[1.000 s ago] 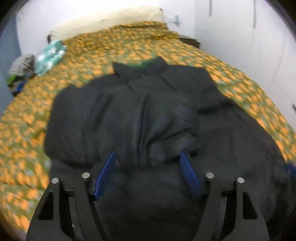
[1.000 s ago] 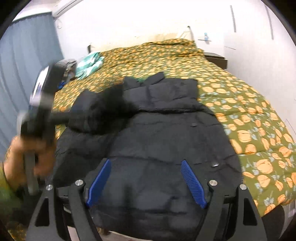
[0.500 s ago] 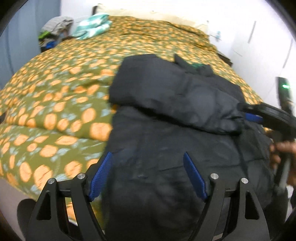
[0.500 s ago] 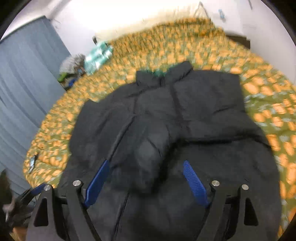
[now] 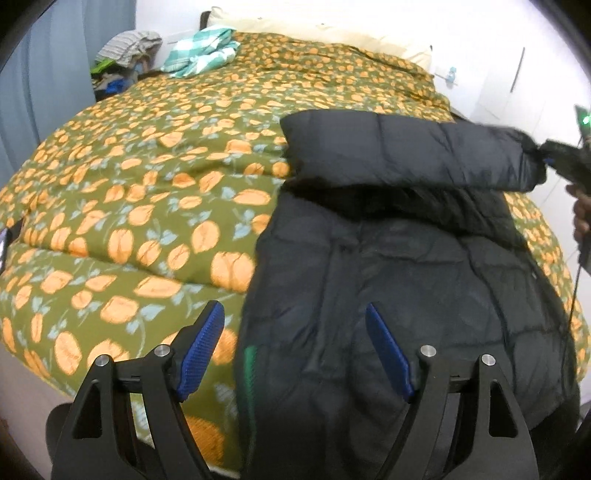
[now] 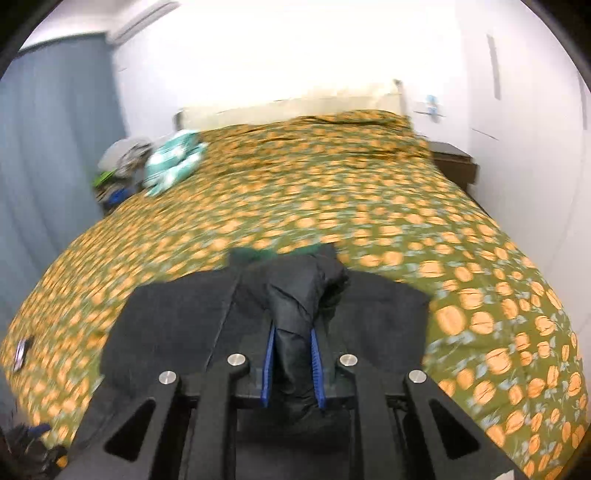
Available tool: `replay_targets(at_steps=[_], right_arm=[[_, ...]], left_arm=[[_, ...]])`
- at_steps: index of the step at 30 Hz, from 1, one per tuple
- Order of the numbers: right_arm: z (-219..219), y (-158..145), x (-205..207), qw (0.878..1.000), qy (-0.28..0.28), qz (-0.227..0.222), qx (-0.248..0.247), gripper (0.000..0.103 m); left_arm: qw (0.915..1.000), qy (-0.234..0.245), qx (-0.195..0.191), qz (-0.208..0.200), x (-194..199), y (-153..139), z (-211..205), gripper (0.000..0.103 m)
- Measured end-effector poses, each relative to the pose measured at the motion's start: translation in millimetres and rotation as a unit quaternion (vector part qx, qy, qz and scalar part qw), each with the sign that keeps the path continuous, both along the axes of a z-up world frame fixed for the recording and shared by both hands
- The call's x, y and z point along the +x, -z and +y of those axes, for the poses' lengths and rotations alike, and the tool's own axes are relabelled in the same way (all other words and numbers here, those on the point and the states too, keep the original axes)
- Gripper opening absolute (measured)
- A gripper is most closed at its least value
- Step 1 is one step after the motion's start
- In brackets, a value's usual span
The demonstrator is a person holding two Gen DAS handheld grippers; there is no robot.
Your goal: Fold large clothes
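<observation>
A black puffer jacket [image 5: 406, 277] lies spread on the near right part of the bed. My left gripper [image 5: 293, 308] is open above its left edge, with nothing between the blue pads. One sleeve [image 5: 406, 155] is stretched across the jacket's upper part toward the right, where my right gripper [image 5: 550, 158] holds its cuff. In the right wrist view the right gripper [image 6: 293, 328] is closing, and its pads press on the bunched sleeve end [image 6: 295, 291], lifted above the jacket's body [image 6: 177, 317].
The bed has a green cover with orange fruit print [image 5: 147, 184] and a cream pillow [image 5: 332, 31] at the head. A green-white checked cloth [image 5: 199, 55] and a clothes pile [image 5: 125, 48] sit at the far left. A dark nightstand [image 6: 452, 158] stands by the right wall.
The right gripper has shut on the sleeve's end and pulled it up and across to the right. The left gripper moved to the jacket's left edge earlier and has since stayed.
</observation>
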State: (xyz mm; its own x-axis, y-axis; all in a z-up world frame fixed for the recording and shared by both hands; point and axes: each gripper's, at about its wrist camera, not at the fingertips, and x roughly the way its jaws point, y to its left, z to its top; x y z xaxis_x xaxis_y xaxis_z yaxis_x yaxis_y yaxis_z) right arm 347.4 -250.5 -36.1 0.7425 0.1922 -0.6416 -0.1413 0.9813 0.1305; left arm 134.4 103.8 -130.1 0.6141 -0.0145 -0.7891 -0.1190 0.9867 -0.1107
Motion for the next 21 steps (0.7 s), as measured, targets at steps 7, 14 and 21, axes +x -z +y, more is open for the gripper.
replay_targets(at_steps=[7, 14, 21], right_arm=[[-16, 110, 22, 0.99, 0.013, 0.136, -0.034, 0.04], [-14, 63, -17, 0.999, 0.011, 0.031, -0.025, 0.057], [17, 114, 16, 0.989, -0.069, 0.126, 0.02, 0.057]], left_arm=[[0.9989, 0.038, 0.013, 0.022, 52, -3, -22, 0.08], [0.993, 0.108, 0.039, -0.028, 141, -25, -57, 0.08], [0.9939, 0.063, 0.048, 0.078, 216, 61, -54, 0.079]])
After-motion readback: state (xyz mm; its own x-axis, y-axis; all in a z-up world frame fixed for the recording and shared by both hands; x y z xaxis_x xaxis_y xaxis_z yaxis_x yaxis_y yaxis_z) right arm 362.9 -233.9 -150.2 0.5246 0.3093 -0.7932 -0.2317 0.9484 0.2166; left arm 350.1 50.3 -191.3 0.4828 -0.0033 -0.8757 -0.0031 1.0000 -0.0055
